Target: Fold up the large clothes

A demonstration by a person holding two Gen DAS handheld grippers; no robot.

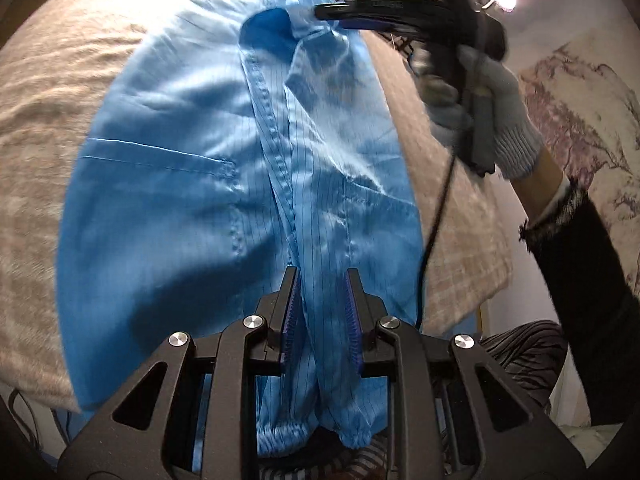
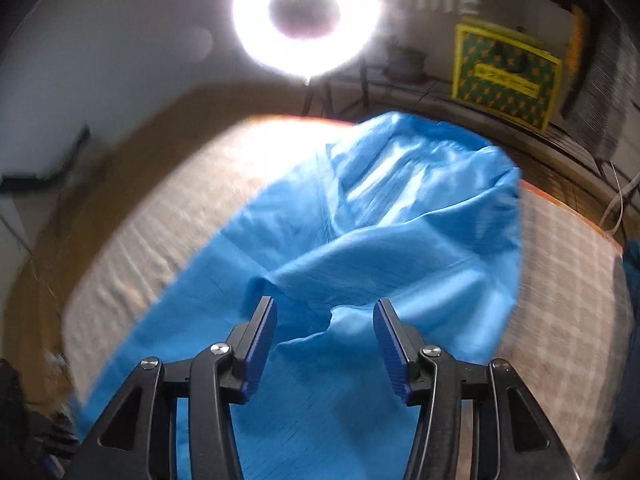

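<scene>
A large light-blue pinstriped garment [image 1: 192,184] lies spread on a beige cloth-covered table [image 1: 44,92]. My left gripper [image 1: 322,280] is open, its blue pads either side of a hanging sleeve or leg with an elastic cuff [image 1: 352,438]. In the left wrist view my right gripper [image 1: 324,11] reaches the garment's far end; whether it pinches the fabric is unclear there. In the right wrist view my right gripper [image 2: 325,312] is open just above a raised fold of the garment [image 2: 360,248]. The view is blurred.
A bright ring light [image 2: 306,16] stands beyond the table. A green and yellow box [image 2: 504,76] sits on a shelf at the back right. The table's orange edge [image 2: 568,208] runs on the right. A gloved hand [image 1: 492,120] and a black cable [image 1: 436,216] are at the right.
</scene>
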